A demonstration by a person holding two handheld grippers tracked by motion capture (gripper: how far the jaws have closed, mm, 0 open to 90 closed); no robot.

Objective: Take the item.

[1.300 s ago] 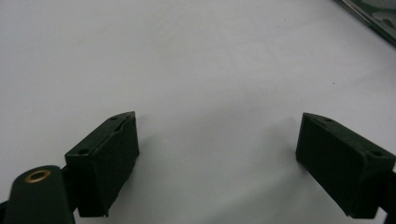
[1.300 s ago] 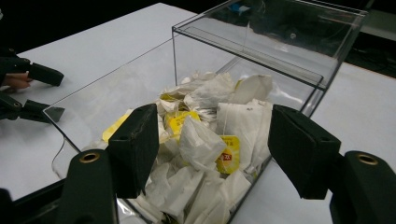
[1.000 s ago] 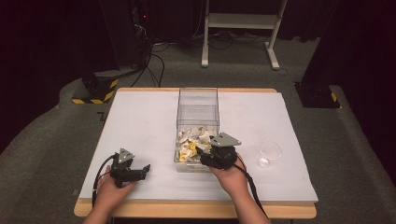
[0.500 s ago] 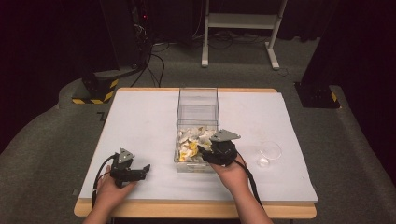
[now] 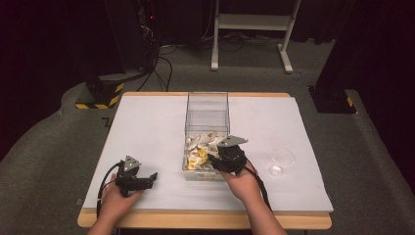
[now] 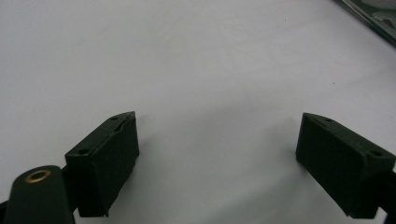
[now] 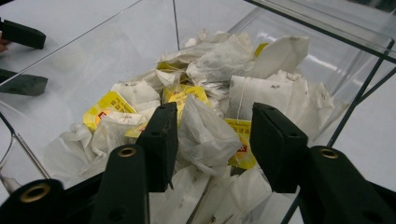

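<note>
A crumpled white tea bag [image 7: 205, 135] lies on top of the heap of tea bags [image 5: 200, 149] at the near end of the clear plastic box [image 5: 207, 105], which stands mid-counter. The right hand-held gripper [image 7: 212, 140] reaches over the box's near rim; its jaws have just been closing and now flank this tea bag, the left pad touching its paper, the right pad just apart, so no firm pinch is seen. The box walls stand close on both sides of the jaws. The far half of the box holds open room. The left hand-held gripper [image 6: 217, 154] rests on the white counter [image 5: 147, 122] near the front-left edge, jaws spread wide with only bare surface between them. A small clear dish [image 5: 283, 159] sits right of the box, well apart.
</note>
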